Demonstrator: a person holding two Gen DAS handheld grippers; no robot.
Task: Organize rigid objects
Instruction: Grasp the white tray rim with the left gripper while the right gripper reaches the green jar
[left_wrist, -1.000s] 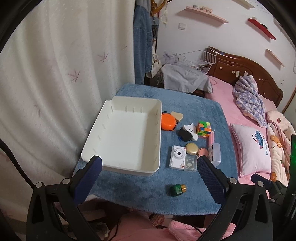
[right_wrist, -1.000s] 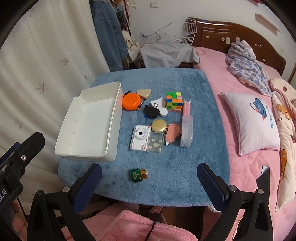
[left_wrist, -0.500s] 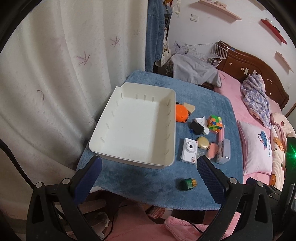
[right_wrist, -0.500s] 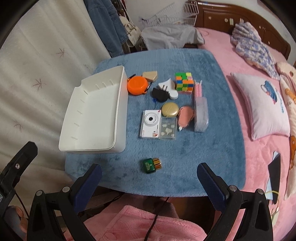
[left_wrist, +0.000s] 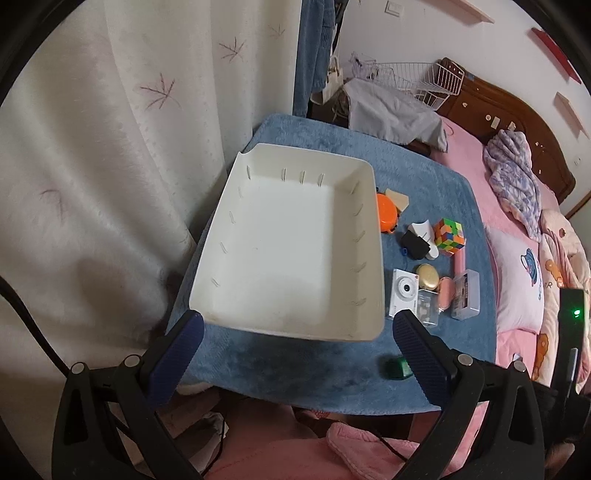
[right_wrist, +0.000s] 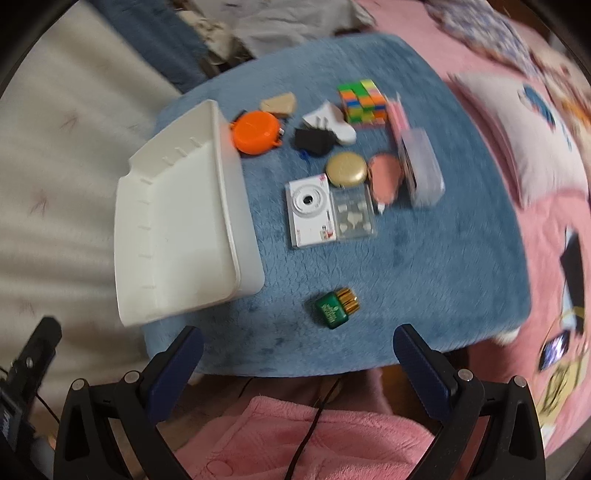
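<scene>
In the right wrist view, the right gripper sits at the bottom centre of the frame, jaws spread wide and holding nothing. Just above it, slightly right of the midline between the fingers, lies the small green bottle, alone on the blue cloth. Its gold cap points toward the upper right, so its long axis runs diagonally, bottom-left to top-right, across the gripper's line of closing. This is the nearest loose item, and I judge the right hand better placed for it.

In the left wrist view, the left gripper is likewise wide open and empty, centred on the near rim of the white tray. There the bottle is half hidden behind the right finger.

Farther up the right wrist frame cluster the white camera and clear case, side by side. Beyond them sit the gold compact, orange disc and colour cube.
</scene>
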